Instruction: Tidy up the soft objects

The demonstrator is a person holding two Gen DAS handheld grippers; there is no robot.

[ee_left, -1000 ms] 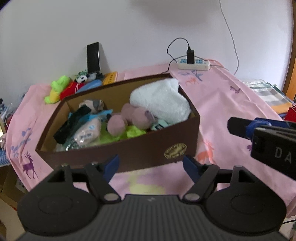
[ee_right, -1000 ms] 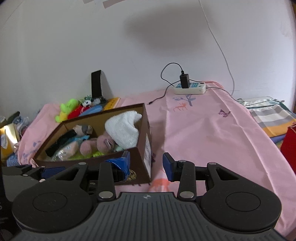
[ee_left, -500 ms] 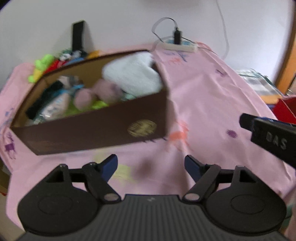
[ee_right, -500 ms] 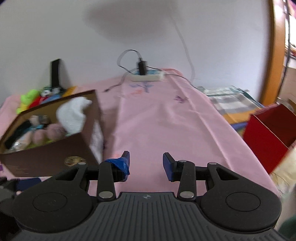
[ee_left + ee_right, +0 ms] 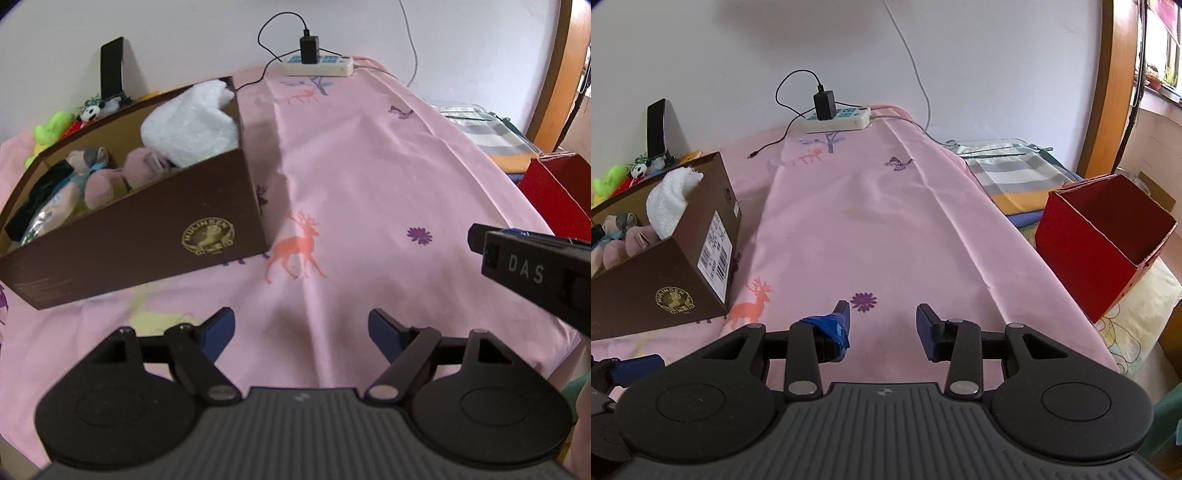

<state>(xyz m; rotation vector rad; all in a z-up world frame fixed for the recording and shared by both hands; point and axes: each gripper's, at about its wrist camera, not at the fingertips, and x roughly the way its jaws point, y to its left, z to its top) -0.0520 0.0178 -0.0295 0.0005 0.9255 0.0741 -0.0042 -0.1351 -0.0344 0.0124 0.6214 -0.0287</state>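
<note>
The soft toys (image 5: 110,173) sat heaped in the brown box (image 5: 140,236) on the pink cloth (image 5: 369,166), nothing visibly sorted. Left gripper (image 5: 301,330) and right gripper (image 5: 882,325) both hovered apart, empty; the red box (image 5: 1100,236) looked empty.

Black ribbed left gripper (image 5: 301,328) and right gripper (image 5: 882,325), blue pads, silver screws, "DAS" lettering.

1. The left claw (image 5: 301,332) hangs wide open, nothing between its jaws, over the pink deer-print cloth (image 5: 369,177).
2. At left, a brown box (image 5: 147,236) holds a white plush (image 5: 192,125) and pink toys (image 5: 110,177).
3. A power strip (image 5: 317,68) lies far back.
</note>
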